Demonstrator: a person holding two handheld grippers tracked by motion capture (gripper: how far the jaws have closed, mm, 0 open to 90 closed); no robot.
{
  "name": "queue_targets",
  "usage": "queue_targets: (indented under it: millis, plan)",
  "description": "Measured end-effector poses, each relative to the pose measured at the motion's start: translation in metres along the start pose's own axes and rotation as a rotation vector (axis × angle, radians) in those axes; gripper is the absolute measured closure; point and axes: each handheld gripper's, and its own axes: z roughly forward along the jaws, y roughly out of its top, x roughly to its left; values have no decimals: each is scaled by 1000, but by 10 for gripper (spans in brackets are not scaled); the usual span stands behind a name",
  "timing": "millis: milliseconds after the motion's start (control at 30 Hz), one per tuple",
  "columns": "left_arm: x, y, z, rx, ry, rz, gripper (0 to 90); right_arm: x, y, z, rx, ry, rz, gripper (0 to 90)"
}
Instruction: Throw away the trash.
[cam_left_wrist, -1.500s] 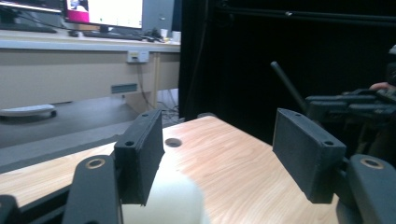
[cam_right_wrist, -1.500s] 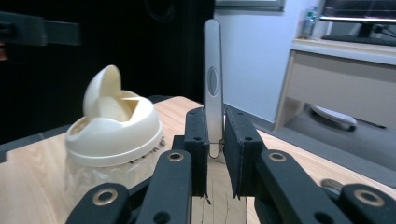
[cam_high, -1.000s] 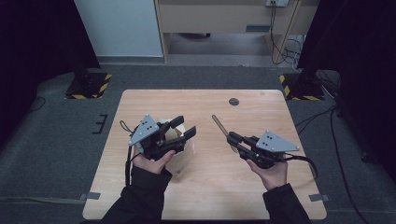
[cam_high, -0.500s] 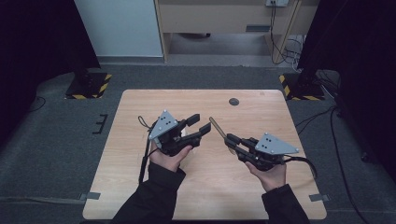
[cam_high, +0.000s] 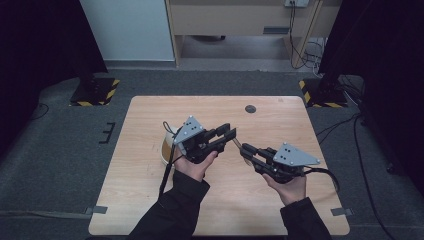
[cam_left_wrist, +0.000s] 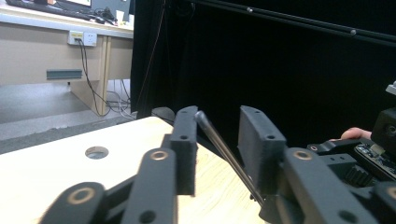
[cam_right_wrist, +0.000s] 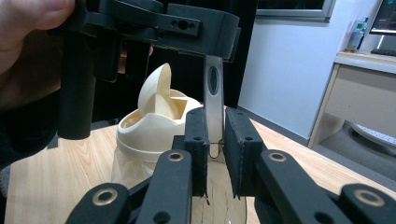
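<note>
My right gripper (cam_high: 246, 149) is shut on a thin flat metal utensil handle (cam_high: 237, 144) that slants up and to the left from its jaws. In the right gripper view the handle (cam_right_wrist: 214, 93) rises straight between the shut jaws (cam_right_wrist: 215, 126). My left gripper (cam_high: 230, 134) points right at mid table, and its jaws straddle the handle's free end. Those jaws have just been closing. In the left gripper view the handle (cam_left_wrist: 224, 149) lies close to the left pad, with a gap to the right pad (cam_left_wrist: 254, 140).
A cream bin with a swing lid (cam_high: 165, 147) stands on the wooden table (cam_high: 150, 200), just left of my left hand; it also appears behind the jaws (cam_right_wrist: 154, 126). A round hole (cam_high: 250, 108) sits near the table's far edge. Dark floor surrounds the table.
My left gripper has moved right, away from the bin and up to the right gripper, and its jaws have narrowed around the handle's end. The right gripper has stayed in place.
</note>
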Motion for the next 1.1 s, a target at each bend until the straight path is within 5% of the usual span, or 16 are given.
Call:
queue_targets:
  millis: [333,600,767,1100]
  plan:
    - [-4,1,-2,4,-75,-11,843,2,-3,4,8,8,-3,800]
    - [-2,8,-17,-12,-57,42,867,-2,1,-2,-2,-4,3,777]
    - [-1,17,-46,-34,-41,90,866,-12,1,-11,-4,-62,25,722]
    - [22,27,-116,-112,37,110,865,-48,-38,-34,87,-213,100,584]
